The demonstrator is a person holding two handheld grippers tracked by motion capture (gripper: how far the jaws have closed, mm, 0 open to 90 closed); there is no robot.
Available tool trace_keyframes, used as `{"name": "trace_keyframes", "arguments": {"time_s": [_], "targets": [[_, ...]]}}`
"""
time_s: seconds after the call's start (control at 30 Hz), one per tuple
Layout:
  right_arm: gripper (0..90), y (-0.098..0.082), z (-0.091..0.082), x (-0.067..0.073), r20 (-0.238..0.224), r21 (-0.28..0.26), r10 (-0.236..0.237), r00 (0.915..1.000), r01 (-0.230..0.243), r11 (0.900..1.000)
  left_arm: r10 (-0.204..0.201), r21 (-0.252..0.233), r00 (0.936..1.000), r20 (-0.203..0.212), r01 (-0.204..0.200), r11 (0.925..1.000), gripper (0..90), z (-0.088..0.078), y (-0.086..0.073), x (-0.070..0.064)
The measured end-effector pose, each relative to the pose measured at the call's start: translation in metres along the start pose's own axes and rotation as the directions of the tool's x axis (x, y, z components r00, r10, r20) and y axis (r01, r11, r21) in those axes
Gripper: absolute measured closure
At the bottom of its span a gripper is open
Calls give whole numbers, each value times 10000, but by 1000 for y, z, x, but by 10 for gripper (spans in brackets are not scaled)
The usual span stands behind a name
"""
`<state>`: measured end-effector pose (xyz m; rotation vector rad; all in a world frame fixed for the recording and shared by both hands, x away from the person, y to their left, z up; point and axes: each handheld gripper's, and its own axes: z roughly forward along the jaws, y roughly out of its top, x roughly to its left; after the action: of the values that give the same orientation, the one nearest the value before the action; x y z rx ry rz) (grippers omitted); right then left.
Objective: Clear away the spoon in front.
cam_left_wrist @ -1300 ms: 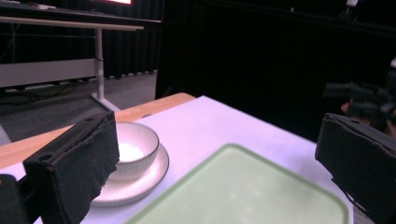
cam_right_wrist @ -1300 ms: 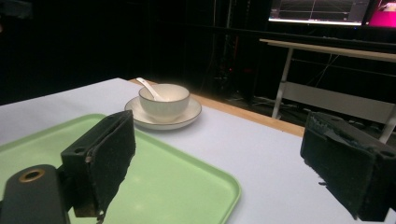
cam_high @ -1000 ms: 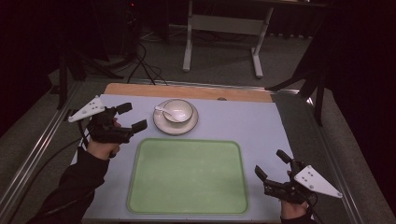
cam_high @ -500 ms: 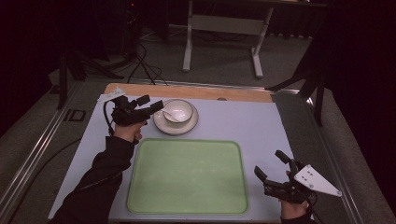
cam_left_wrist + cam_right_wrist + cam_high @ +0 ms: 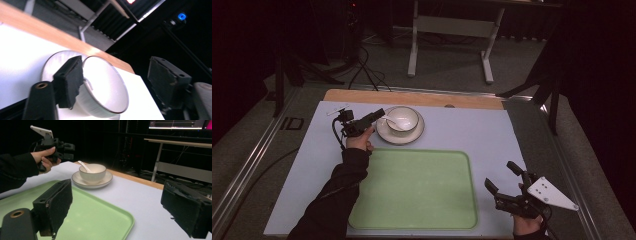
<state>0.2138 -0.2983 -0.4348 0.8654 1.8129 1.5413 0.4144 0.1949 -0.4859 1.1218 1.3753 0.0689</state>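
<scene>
A white bowl (image 5: 404,118) with a white spoon (image 5: 389,121) in it stands on a white saucer (image 5: 401,136) at the back of the table. My left gripper (image 5: 376,116) hovers open at the bowl's left rim. In the left gripper view the bowl (image 5: 106,87) lies between the spread jaws, and one pad (image 5: 70,80) overlaps its near rim. My right gripper (image 5: 502,181) stands open at the front right, with nothing between its fingers. From the right gripper view, the bowl (image 5: 93,173), spoon (image 5: 83,165) and left gripper (image 5: 65,148) are far ahead.
A large green tray (image 5: 417,192) lies empty on the pale blue table top (image 5: 472,130), between me and the saucer. A wooden strip (image 5: 422,98) runs along the table's far edge. Dark floor and a metal stand (image 5: 452,30) lie beyond.
My left gripper has travelled from the table's left side forward and right, up to the bowl's rim. The right gripper has stayed put.
</scene>
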Motion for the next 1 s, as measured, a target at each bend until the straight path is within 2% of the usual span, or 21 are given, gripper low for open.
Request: {"name": "trace_keyframes", "arguments": {"time_s": [0.03,0.07,0.1,0.13,0.2,0.23,0.3,0.33,0.37,0.4,0.43,0.47,0.53,0.6,0.67,0.8,0.83,0.9,1.0], "targets": [[102,0,0,0,-17,-4,9,10000,-9,10000,-410,8,9990,-193,410,9992,317,3,-3,6],[102,0,0,0,-17,-4,9,10000,-9,10000,-410,8,9990,-193,410,9992,330,3,-3,6],[102,0,0,0,-19,3,2,10000,-2,10000,-618,44,9978,-239,619,9981,330,6,-5,10],[102,0,0,0,-40,6,4,10000,-4,10000,-1075,15,9932,-440,1077,9942,364,10,-8,15],[102,0,0,0,-52,16,-4,10000,4,10000,-1505,-103,9876,-435,1502,9886,399,13,-11,19],[102,0,0,0,-59,21,-1,10000,1,10000,-1674,-106,9855,-292,1672,9859,428,15,-12,22],[102,0,0,-1,-66,23,18,10000,-17,10000,-1944,-140,9804,-327,1940,9809,459,19,-12,24],[102,0,0,-1,-67,18,27,10000,-27,10000,-1944,-140,9804,-327,1940,9809,492,19,-12,24],[102,0,0,-1,-65,6,32,10000,-32,10000,-2130,-139,9767,-260,2127,9770,495,20,-12,26],[102,0,0,-1,-56,6,35,10000,-35,10000,-2480,-156,9681,-363,2475,9688,519,24,-13,28],[102,0,0,-1,-65,10,31,10000,-31,10000,-2599,-200,9649,-382,2593,9656,528,25,-13,29],[102,0,-1,-1,-66,8,57,10000,-57,10000,-2612,-231,9641,-473,2604,9652,547,26,-13,30],[102,0,-1,-2,-73,14,80,9999,-79,10000,-2807,-227,9585,-510,2798,9598,559,29,-13,32],[102,-1,-1,-2,-81,17,106,9999,-106,9999,-2863,-232,9569,-475,2855,9581,570,30,-14,33],[102,-1,-1,-2,-89,18,128,9999,-128,9999,-3175,-300,9473,-425,3165,9481,631,34,-16,35],[103,-1,-1,-3,-99,20,128,9999,-127,9999,-3291,-303,9436,-354,3281,9442,695,38,-17,35],[102,-1,-1,-3,-109,29,149,9998,-148,9999,-3378,-311,9407,-299,3369,9410,713,40,-17,34],[102,-1,-1,-3,-93,36,151,9998,-150,9999,-3334,-294,9419,-414,3324,9427,760,42,-17,32],[103,-1,-1,-3,-92,38,126,9999,-126,9999,-3415,-398,9390,-395,3400,9396,824,43,-18,30]]}}
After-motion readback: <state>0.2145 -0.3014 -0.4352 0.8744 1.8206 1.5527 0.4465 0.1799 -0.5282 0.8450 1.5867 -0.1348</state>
